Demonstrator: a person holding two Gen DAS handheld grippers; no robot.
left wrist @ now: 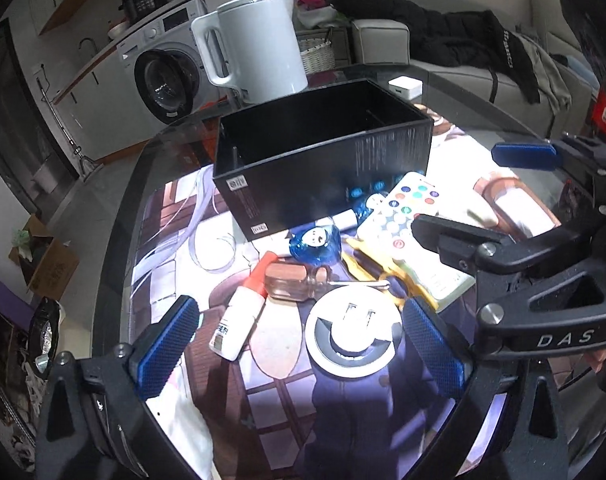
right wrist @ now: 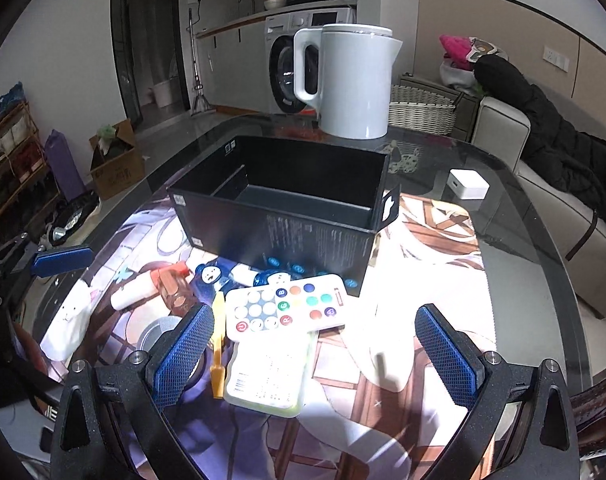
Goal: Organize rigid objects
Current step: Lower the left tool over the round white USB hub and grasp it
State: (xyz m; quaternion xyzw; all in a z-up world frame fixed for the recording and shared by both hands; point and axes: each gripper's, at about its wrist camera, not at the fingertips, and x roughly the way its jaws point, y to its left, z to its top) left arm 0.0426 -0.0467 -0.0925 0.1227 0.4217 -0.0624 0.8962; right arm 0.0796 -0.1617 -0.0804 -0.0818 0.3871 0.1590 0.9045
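Both claws spread wide, empty: left claw, right claw. Objects lie just before the empty black box. Risk: remote overlaps the phone-like slab; lifting either may drag the other.

Both wrist cameras look down close over the table, sharing the black box and kettle.

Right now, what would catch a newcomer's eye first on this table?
Probably the big open black rectangular box mid-table, empty inside, with the tall white plastic kettle standing behind it. In front of the box lies a clutter of small items, chiefly a white remote with coloured round buttons; both tongs hover open over them.
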